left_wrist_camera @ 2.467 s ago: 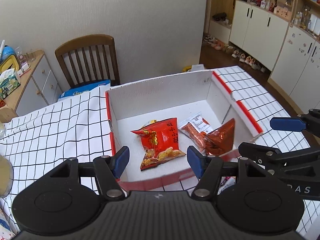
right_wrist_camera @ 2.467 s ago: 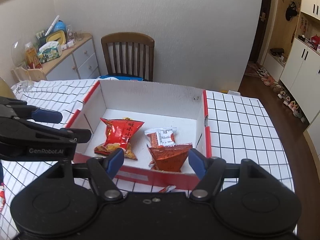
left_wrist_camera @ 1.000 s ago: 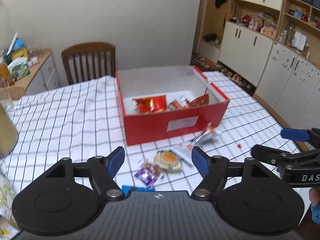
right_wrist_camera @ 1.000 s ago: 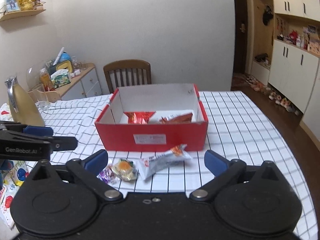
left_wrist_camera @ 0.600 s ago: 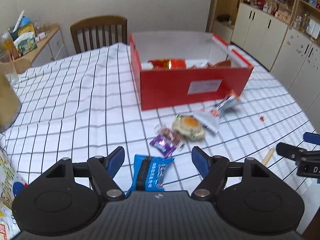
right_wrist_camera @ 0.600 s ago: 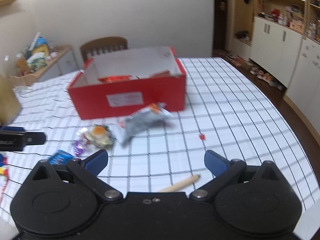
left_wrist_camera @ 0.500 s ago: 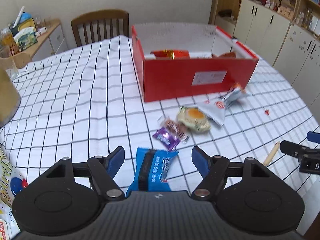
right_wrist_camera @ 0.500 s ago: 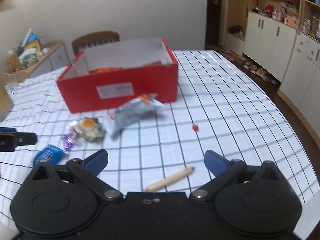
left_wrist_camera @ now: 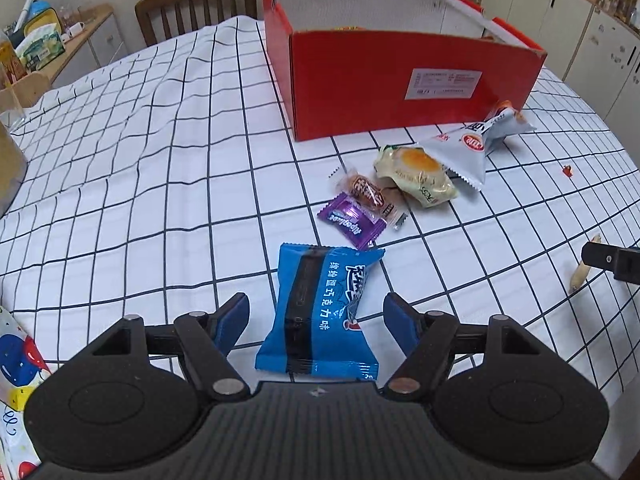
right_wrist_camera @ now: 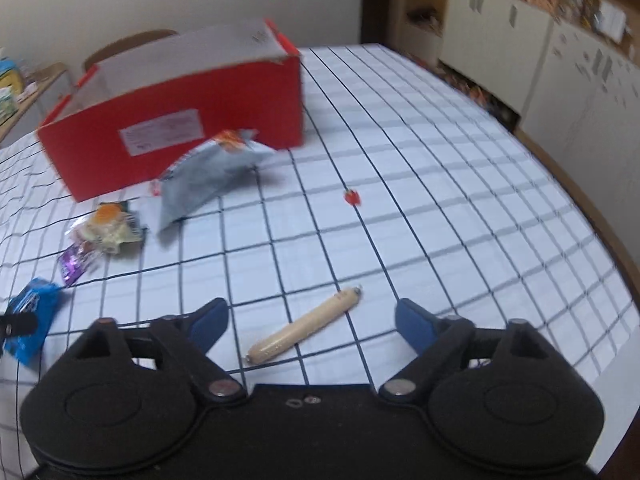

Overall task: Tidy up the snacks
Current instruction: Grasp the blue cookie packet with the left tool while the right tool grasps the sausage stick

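A blue snack packet (left_wrist_camera: 320,312) lies flat on the checked tablecloth, between the spread fingers of my left gripper (left_wrist_camera: 317,320), which is open and clear of it. A pale sausage stick (right_wrist_camera: 304,326) lies between the fingers of my right gripper (right_wrist_camera: 312,320); its jaws are closing, the pads apart from the stick. The red box (left_wrist_camera: 400,76) stands beyond. In front of it lie a purple candy (left_wrist_camera: 352,220), a brown candy (left_wrist_camera: 366,192), a yellow pastry pack (left_wrist_camera: 416,174) and a grey packet (left_wrist_camera: 476,144).
A wooden chair (left_wrist_camera: 196,4) stands behind the table, a sideboard (left_wrist_camera: 68,36) with clutter at the far left. White cupboards (right_wrist_camera: 520,40) line the right wall. A small red crumb (right_wrist_camera: 352,197) lies on the cloth. The table edge (right_wrist_camera: 600,216) curves on the right.
Both grippers have pulled back from over the box and sunk low toward the table. The blue packet now sits between the left fingers, the sausage stick between the right, whose jaws have narrowed.
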{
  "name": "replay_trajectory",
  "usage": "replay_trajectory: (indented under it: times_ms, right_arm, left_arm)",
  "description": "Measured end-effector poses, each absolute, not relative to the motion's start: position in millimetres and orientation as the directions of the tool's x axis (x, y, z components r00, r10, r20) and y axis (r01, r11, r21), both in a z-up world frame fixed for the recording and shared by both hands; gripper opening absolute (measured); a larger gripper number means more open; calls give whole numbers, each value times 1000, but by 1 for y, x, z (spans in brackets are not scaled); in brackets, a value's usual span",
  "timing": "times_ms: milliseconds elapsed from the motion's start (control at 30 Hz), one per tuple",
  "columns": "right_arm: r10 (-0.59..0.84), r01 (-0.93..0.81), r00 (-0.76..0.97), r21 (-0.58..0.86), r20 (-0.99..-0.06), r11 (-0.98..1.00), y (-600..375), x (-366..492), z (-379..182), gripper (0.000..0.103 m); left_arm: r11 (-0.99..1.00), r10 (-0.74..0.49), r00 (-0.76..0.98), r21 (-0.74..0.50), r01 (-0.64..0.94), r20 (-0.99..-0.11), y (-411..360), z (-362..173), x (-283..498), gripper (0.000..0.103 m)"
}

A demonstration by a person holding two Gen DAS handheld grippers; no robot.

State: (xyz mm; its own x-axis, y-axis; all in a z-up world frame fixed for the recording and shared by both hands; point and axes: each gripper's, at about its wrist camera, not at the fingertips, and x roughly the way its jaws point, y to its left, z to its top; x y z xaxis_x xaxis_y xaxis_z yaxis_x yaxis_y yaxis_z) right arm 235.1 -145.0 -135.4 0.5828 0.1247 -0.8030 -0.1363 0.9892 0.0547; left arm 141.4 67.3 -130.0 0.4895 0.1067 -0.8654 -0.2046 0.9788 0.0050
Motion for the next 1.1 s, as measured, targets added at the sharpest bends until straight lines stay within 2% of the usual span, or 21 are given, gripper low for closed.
replay_trajectory:
  times_ms: [100, 233, 467, 667, 733, 800, 900, 1100]
  right_arm:
    - [122, -101, 555, 78, -823, 992, -148, 239, -141, 74]
    - [146, -105, 527, 106, -837, 989, -147, 241, -147, 57]
    - [159, -123, 510, 112, -845, 986, -142, 243, -148, 48]
    - [188, -173, 500, 115, -845, 978, -142, 246, -147, 30]
    - [199, -193, 496, 117, -845, 974, -142, 246, -148, 25]
    - [211, -215, 492, 117, -844, 970, -143, 245, -148, 22]
    - [229, -240, 484, 123, -845, 963, -145, 245, -148, 18]
    - [237, -267, 479, 117, -846, 957, -148, 242, -146, 10]
  left_arm:
    - [979, 95, 477, -5, -205, -874, 68, -133, 144, 74]
    - [978, 96, 464, -4, -210, -881, 69, -136, 147, 74]
    - [970, 81, 442, -32, -241, -893, 77, -141, 154, 73]
    - [962, 57, 439, -69, -265, -897, 84, -140, 158, 72]
    - [965, 59, 434, -60, -254, -899, 82, -139, 160, 63]
    - [968, 65, 430, -48, -248, -901, 81, -140, 161, 62]
    - [970, 63, 418, -42, -238, -906, 81, -142, 163, 50]
    - [969, 83, 408, -22, -246, -909, 80, -144, 163, 44]
